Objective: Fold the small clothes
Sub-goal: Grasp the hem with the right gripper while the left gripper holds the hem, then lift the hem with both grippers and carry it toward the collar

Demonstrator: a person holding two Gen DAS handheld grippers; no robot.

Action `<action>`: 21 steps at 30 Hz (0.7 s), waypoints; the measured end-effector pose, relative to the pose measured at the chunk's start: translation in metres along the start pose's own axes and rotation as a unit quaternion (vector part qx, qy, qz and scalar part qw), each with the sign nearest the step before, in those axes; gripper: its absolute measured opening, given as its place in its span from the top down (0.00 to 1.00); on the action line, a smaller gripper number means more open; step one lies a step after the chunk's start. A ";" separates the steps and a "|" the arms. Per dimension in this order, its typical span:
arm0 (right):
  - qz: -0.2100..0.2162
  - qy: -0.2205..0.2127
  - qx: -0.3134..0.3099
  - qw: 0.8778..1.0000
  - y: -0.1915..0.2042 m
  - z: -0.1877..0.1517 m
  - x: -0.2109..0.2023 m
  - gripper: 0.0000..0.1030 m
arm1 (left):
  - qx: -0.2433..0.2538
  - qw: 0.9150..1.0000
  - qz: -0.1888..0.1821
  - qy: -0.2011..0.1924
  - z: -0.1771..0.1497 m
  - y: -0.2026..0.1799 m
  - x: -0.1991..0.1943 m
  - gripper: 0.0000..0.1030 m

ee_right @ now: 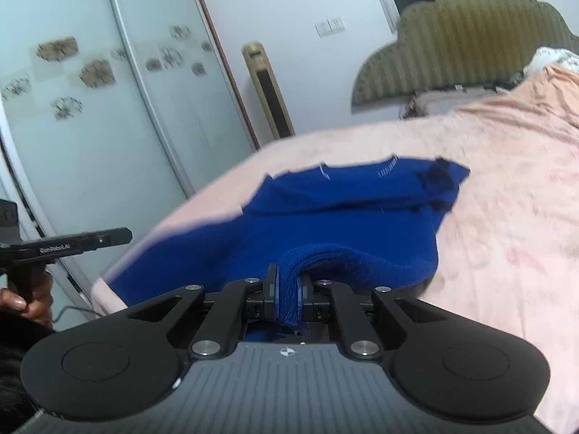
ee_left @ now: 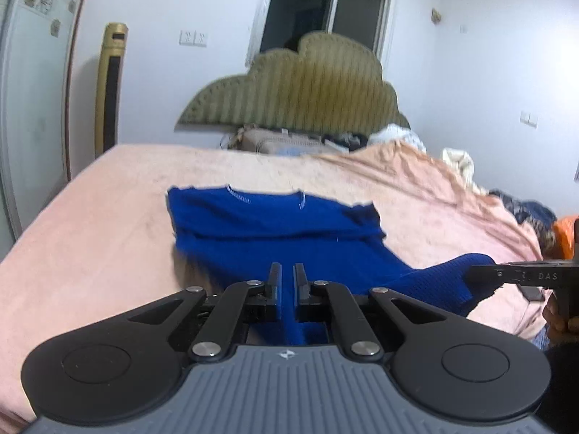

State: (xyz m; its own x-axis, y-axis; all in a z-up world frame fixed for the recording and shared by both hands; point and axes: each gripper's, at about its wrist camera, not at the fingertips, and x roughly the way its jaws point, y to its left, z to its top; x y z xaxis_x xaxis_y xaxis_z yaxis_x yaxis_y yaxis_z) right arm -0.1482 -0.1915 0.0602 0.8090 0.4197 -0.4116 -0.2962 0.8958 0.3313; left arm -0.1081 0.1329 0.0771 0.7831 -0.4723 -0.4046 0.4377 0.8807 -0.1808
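A small blue knit top (ee_left: 275, 224) lies on the pink bedspread (ee_left: 108, 217), collar toward the headboard, with its near hem lifted off the bed. My left gripper (ee_left: 287, 279) is shut on the hem's left part, and blue cloth runs between its fingers. In the right wrist view my right gripper (ee_right: 287, 284) is shut on a bunched fold of the same top (ee_right: 325, 209). The right gripper's tip (ee_left: 474, 274) also shows at the right of the left wrist view, pinching a raised corner. The left gripper (ee_right: 125, 235) appears at the left edge of the right wrist view.
An olive padded headboard (ee_left: 307, 86) stands at the far end of the bed, with bags and bedding (ee_left: 289, 143) below it. Loose clothes (ee_left: 524, 209) are piled at the bed's right edge. A gold floor unit (ee_left: 110, 86) and a wardrobe (ee_right: 90, 108) stand to the left.
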 end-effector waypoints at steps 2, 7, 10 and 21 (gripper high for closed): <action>-0.002 -0.001 0.001 1.000 -0.005 0.002 0.000 0.88 | -0.011 1.000 0.016 0.002 0.000 0.007 0.004 0.94; -0.028 0.052 0.036 0.998 -0.016 -0.013 0.024 0.88 | -0.053 0.995 0.014 0.084 -0.012 0.024 0.036 0.94; -0.027 0.073 0.044 0.996 -0.017 -0.022 0.030 0.88 | -0.075 0.985 0.006 0.153 -0.026 0.036 0.051 0.63; -0.022 0.076 0.045 0.996 -0.012 -0.027 0.035 0.88 | -0.163 0.968 -0.034 0.186 -0.077 0.038 0.073 0.09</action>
State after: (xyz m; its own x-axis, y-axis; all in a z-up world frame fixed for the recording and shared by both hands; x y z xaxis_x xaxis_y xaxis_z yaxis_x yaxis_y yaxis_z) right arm -0.1302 -0.1838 0.0186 0.7314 0.4045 -0.5490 -0.2101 0.8996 0.3828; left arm -0.0683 0.1348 -0.0282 0.5168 -0.5378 -0.6661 0.2719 0.8409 -0.4679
